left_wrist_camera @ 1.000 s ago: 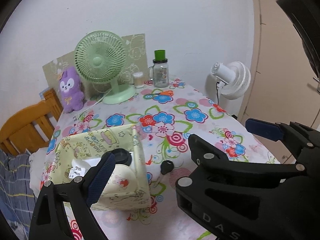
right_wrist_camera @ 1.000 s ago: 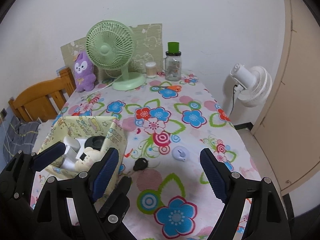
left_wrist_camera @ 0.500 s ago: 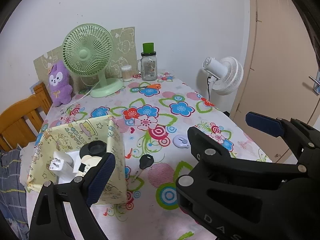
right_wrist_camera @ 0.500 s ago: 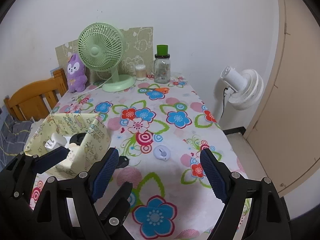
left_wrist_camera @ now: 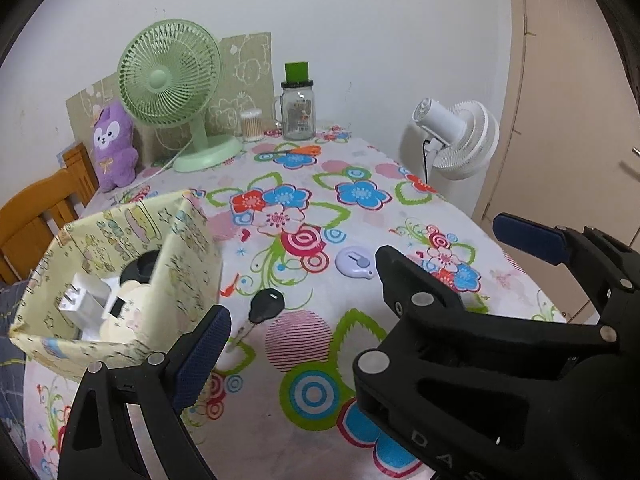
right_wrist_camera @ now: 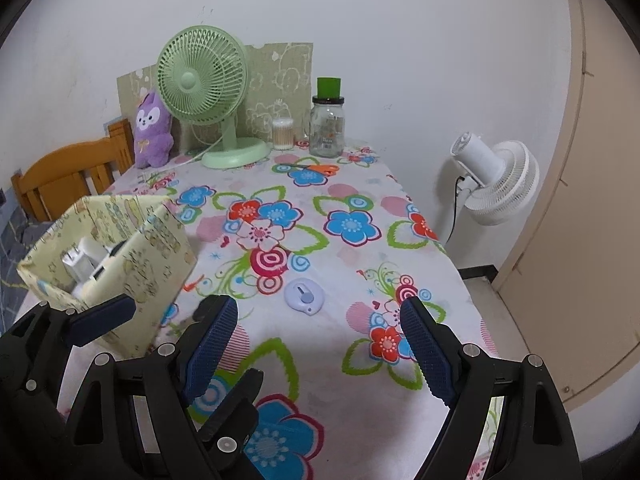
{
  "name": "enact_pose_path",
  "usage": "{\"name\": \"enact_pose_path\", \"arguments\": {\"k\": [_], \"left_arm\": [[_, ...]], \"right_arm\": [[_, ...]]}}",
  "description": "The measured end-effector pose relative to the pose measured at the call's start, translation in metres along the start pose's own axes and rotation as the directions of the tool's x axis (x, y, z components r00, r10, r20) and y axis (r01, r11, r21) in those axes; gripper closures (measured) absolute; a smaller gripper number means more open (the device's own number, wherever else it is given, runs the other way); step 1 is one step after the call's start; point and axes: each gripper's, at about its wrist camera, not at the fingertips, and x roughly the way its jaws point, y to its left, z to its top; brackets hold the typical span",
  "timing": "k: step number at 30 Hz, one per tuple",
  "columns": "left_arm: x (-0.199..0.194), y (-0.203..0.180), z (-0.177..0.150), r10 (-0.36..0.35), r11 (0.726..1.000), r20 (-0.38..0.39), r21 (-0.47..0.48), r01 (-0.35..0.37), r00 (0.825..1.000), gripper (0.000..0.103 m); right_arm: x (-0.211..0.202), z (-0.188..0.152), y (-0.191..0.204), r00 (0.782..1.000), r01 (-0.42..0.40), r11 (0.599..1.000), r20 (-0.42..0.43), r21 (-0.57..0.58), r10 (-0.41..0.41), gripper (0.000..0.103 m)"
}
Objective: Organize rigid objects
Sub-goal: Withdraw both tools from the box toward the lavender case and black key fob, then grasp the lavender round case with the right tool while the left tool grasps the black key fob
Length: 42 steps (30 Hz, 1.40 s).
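A yellow patterned box (left_wrist_camera: 188,272) stands at the table's left and holds a white plug, a black round thing and a cream toy. A black-headed key (left_wrist_camera: 266,304) lies just right of the box. Further right rests a lilac round gadget (left_wrist_camera: 354,264). My left gripper (left_wrist_camera: 320,320) hovers open over the key; its right finger is hidden behind the right gripper's black frame. In the right wrist view my right gripper (right_wrist_camera: 318,308) is open and empty, just short of the lilac gadget (right_wrist_camera: 304,294). The box (right_wrist_camera: 160,264) is to its left. The key is mostly hidden by its left finger.
Orange scissors (right_wrist_camera: 316,168) lie far back. A green fan (right_wrist_camera: 202,80), a purple plush (right_wrist_camera: 152,132), a cotton-swab tub (right_wrist_camera: 283,134) and a glass jar (right_wrist_camera: 328,128) line the wall. A wooden chair (right_wrist_camera: 64,176) stands left, a white floor fan (right_wrist_camera: 496,184) and a door right.
Both grippers have shifted right, away from the box, and sunk a little. The left wrist view now takes in the key and the lilac gadget. Both jaws keep their width.
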Motion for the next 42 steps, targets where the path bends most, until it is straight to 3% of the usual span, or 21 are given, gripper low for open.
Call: {"name": "enact_pose_path", "arguments": {"k": [13, 25, 31, 42], "left_arm": [[0.041, -0.002, -0.004, 0.027, 0.999, -0.049, -0.028, -0.029, 0.998, 0.007], [0.074, 0.001, -0.001, 0.093, 0.993, -0.092, -0.058, -0.099, 0.991, 0.008], [0.085, 0.004, 0.001, 0.087, 0.993, -0.111, -0.069, -0.095, 0.99, 0.009], [0.098, 0.012, 0.002, 0.016, 0.996, -0.134, -0.08, -0.027, 0.991, 0.008]], "right_arm": [[0.042, -0.009, -0.01, 0.999, -0.012, 1.0, -0.037, -0.016, 0.012, 0.017], [0.08, -0.008, -0.016, 0.996, -0.017, 1.0, -0.091, -0.005, 0.017, 0.017], [0.093, -0.004, -0.016, 0.994, -0.033, 0.999, -0.103, -0.018, 0.031, 0.017], [0.111, -0.001, -0.008, 0.987, -0.096, 0.994, -0.138, -0.058, 0.088, 0.022]]}}
